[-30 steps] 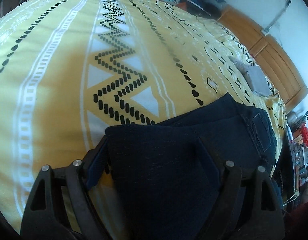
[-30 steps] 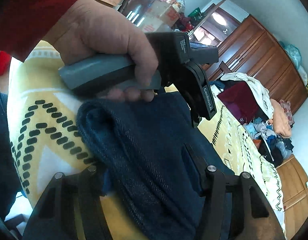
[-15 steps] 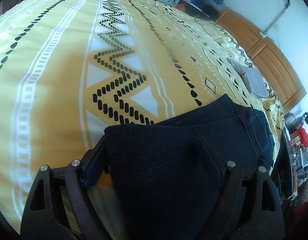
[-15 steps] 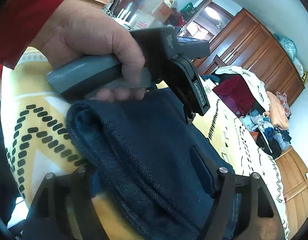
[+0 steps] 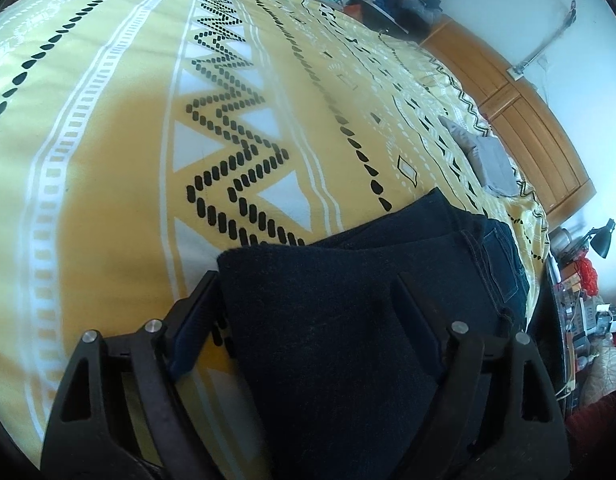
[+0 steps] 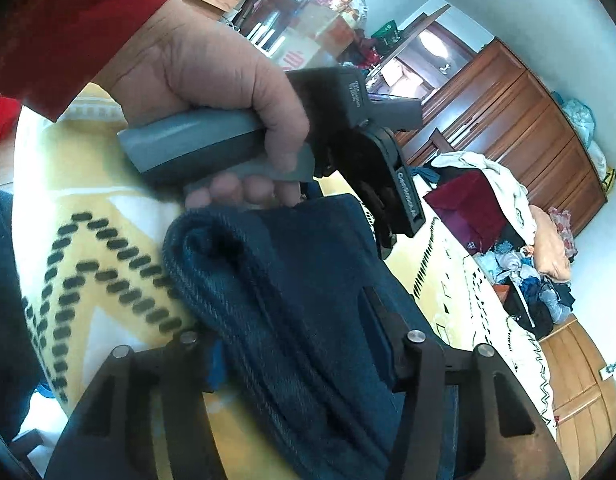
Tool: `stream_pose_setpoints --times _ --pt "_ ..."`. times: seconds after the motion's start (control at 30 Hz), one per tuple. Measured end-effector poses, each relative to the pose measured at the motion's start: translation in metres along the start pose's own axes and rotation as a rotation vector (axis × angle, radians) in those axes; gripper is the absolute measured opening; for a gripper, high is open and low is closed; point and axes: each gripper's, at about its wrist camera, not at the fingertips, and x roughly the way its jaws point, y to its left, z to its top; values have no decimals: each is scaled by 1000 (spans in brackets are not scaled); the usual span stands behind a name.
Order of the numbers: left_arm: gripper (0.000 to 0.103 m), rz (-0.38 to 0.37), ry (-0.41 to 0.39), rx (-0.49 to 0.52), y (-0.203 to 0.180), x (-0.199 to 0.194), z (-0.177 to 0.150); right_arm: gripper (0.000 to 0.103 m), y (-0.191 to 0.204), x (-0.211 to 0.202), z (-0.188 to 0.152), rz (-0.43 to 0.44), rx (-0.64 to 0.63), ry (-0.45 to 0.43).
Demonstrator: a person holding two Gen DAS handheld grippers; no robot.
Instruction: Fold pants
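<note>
Dark blue jeans (image 5: pixel 388 280) lie folded on a yellow patterned bedspread (image 5: pixel 127 160). My left gripper (image 5: pixel 303 284) is shut on a folded layer of the jeans, cloth filling the space between its fingers. In the right wrist view my right gripper (image 6: pixel 291 308) is shut on a thick rolled fold of the same jeans (image 6: pixel 287 280). The hand holding the left gripper (image 6: pixel 380 184) shows just above that fold, its fingers over the far edge of the jeans.
A grey folded cloth (image 5: pixel 488 160) lies farther up the bed by the wooden headboard (image 5: pixel 528 120). A heap of clothes (image 6: pixel 528 240) and a dark wooden wardrobe (image 6: pixel 508 112) stand beyond the bed. A cluttered side table (image 5: pixel 580 300) is at the right.
Both grippers have kept their hold on the jeans. The right gripper has shifted slightly, so the left hand and rolled fold sit more to the right in its view.
</note>
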Motion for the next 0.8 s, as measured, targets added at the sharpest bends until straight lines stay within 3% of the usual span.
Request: stream_pose_setpoints --times 0.13,0.17,0.2,0.33,0.4,0.47,0.53,0.63,0.8 --pt "61 9 1 -23 9 1 3 55 4 4 3 6 4 1" --pt "46 10 5 -34 11 2 2 51 9 4 4 6 -2 2" --pt "39 3 10 -45 14 2 2 45 11 4 3 11 -4 3" --pt "36 4 16 -57 15 1 0 39 9 7 4 56 36 29" --pt "23 14 22 -70 13 1 3 26 11 8 6 76 35 36" --pt "18 4 14 -86 6 -7 10 17 0 8 7 141 89 50" --pt "17 3 -19 -44 -15 -19 20 15 -24 -1 8 178 167 33" --pt "17 -71 -99 21 -67 -40 49 15 -86 -32 4 202 364 -40" --pt "17 -166 -162 196 -192 -26 100 15 -207 -79 -61 243 814 -149"
